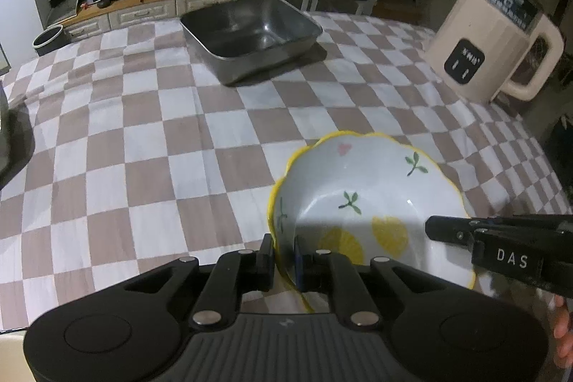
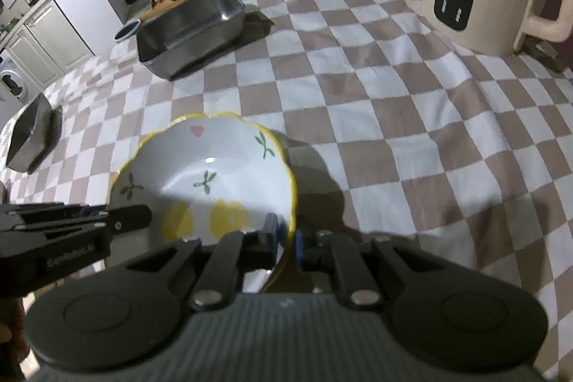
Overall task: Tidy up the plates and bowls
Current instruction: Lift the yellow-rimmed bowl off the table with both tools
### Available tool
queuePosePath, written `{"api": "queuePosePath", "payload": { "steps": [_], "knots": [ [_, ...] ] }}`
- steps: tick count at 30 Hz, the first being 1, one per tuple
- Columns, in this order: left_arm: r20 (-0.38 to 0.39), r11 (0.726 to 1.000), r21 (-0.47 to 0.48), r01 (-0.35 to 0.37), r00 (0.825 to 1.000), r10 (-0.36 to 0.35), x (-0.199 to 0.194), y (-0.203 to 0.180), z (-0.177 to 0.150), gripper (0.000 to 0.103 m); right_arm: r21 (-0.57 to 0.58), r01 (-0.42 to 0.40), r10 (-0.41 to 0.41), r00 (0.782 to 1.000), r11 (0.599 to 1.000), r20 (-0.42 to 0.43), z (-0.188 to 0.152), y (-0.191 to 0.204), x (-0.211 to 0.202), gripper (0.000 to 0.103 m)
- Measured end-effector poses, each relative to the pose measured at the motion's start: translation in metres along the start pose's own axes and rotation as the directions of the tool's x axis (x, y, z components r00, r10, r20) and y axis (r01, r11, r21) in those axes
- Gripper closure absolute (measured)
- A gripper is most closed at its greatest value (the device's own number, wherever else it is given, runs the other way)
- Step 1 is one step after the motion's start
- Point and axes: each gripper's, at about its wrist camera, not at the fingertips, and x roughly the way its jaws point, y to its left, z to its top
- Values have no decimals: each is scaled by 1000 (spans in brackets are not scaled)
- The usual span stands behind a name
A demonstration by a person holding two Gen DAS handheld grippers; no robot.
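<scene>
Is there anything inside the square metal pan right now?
No. In the left wrist view the square metal pan shows only its bare shiny bottom.

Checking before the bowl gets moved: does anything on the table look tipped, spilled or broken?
One thing: the small dark square dish near the table's left edge sits tilted, one side raised. The lemon-pattern bowl looks intact and empty, pinched at its rim by both grippers. The steel tray and cream kettle stand normally. No spills.
</scene>
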Motion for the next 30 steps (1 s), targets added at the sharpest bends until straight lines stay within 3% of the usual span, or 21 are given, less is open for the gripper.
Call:
{"api": "queuePosePath", "payload": {
  "steps": [13,20,30],
  "knots": [
    [141,1000,-8,-19,990,20,-61,0,-1,94,-58,-54,61,990,997,129,-2,15,-50,92],
    [243,1000,-5,-19,970,19,-112,0,-8,94,-72,-100,115,960,992,255,-9,24,-93,92],
    [350,998,-35,-43,935,53,-177,20,-31,94,-120,-149,182,926,981,331,-23,59,-133,92]
  ]
}}
